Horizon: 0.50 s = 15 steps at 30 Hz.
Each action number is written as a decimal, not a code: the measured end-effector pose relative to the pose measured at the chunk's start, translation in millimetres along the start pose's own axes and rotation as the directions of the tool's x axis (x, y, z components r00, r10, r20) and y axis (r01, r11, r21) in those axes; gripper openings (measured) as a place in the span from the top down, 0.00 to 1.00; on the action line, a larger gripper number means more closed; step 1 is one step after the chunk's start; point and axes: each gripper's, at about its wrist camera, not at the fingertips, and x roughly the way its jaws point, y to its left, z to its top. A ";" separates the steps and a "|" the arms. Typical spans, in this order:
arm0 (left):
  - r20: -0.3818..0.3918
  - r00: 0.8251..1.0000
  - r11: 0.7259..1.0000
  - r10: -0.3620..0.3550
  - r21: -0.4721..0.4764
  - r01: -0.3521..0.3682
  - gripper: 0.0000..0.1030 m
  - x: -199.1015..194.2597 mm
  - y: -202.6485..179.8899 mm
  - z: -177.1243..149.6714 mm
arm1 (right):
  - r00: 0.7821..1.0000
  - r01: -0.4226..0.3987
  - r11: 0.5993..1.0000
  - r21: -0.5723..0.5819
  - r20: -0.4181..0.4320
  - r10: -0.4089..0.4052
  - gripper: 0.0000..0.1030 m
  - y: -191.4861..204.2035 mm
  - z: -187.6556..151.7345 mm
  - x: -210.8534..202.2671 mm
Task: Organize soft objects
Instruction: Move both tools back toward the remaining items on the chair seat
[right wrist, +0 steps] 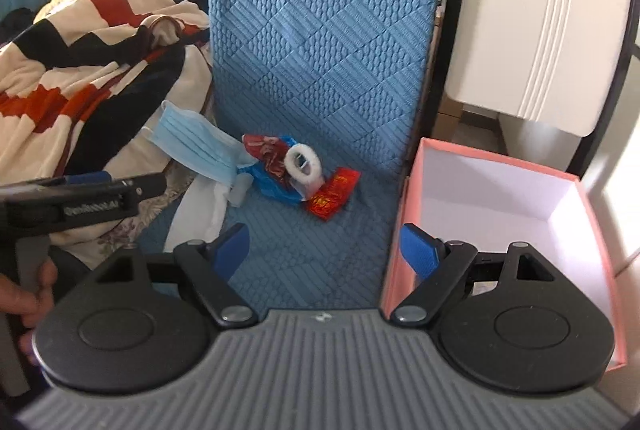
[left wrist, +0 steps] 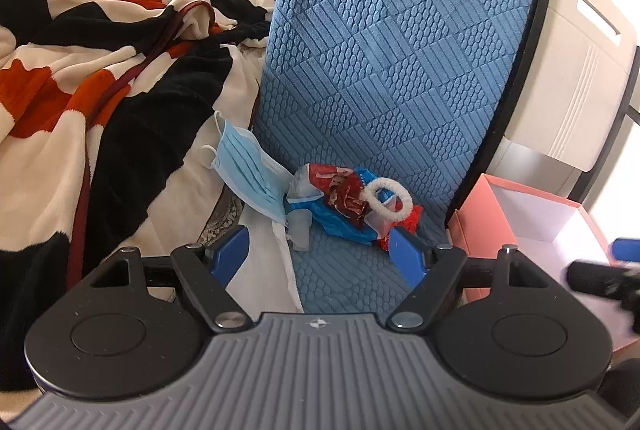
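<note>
A small heap lies on the blue quilted pad [left wrist: 400, 49]: a light blue face mask [left wrist: 248, 169], a crumpled red and blue wrapper [left wrist: 340, 205], a white fuzzy ring [left wrist: 386, 199] and a small red packet [right wrist: 334, 197]. My left gripper [left wrist: 320, 254] is open just short of the heap, nothing between its fingers. My right gripper [right wrist: 325, 250] is open and holds nothing; its right finger [right wrist: 418, 250] sits in front of the left wall of the pink box [right wrist: 404, 205]. From the right wrist view, the left gripper [right wrist: 92, 185] shows side-on beside the mask [right wrist: 192, 145].
A red, black and cream blanket [left wrist: 100, 69] is bunched up on the left. A white cloth [left wrist: 272, 270] lies under the mask's near end. A white plastic unit [right wrist: 540, 29] stands behind the box. A hand [right wrist: 28, 294] holds the left gripper's handle.
</note>
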 end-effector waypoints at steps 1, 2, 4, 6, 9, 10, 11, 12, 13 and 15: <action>-0.004 1.000 1.000 0.001 -0.002 -0.001 0.22 3.1 1.0 0.5 | 1.000 0.001 1.000 0.003 -0.001 -0.001 0.18 -1.0 4.2 -3.2; -0.008 1.000 1.000 0.002 -0.004 -0.002 0.22 6.7 1.7 0.4 | 1.000 0.001 1.000 0.010 -0.005 -0.001 0.18 -2.2 8.3 -6.3; -0.022 1.000 1.000 0.005 -0.008 -0.005 0.22 13.4 2.4 -0.8 | 1.000 -0.001 0.999 0.033 -0.016 0.002 0.18 -4.5 16.1 -10.4; -0.034 0.999 1.000 0.005 -0.006 -0.005 0.22 19.1 2.0 -2.7 | 1.000 -0.009 0.999 0.053 -0.025 0.010 0.18 -5.3 22.8 -13.1; -0.045 0.999 1.000 0.003 0.000 -0.003 0.22 24.4 0.8 -5.1 | 0.999 -0.018 0.997 0.077 -0.033 0.021 0.18 -5.4 28.9 -13.3; -0.049 0.999 1.000 0.002 0.000 -0.002 0.22 25.6 0.6 -5.5 | 0.999 -0.014 0.997 0.081 -0.033 0.017 0.18 -5.1 30.3 -12.4; -0.052 0.999 1.000 0.001 0.001 -0.001 0.22 26.9 0.3 -6.1 | 0.999 -0.006 0.996 0.085 -0.031 0.009 0.18 -4.8 31.0 -11.4; -0.053 0.999 1.000 0.000 0.002 0.000 0.22 27.6 0.3 -6.7 | 1.000 0.002 0.996 0.088 -0.029 0.001 0.18 -4.3 31.2 -10.2; -0.054 0.999 1.000 0.000 0.001 0.000 0.22 28.3 0.5 -7.0 | 1.000 0.003 0.996 0.092 -0.026 -0.001 0.18 -4.2 31.0 -9.1; -0.063 0.998 1.000 0.001 -0.002 -0.001 0.22 30.9 0.7 -7.8 | 0.999 -0.014 0.995 0.096 -0.041 0.018 0.18 -3.4 30.2 -5.8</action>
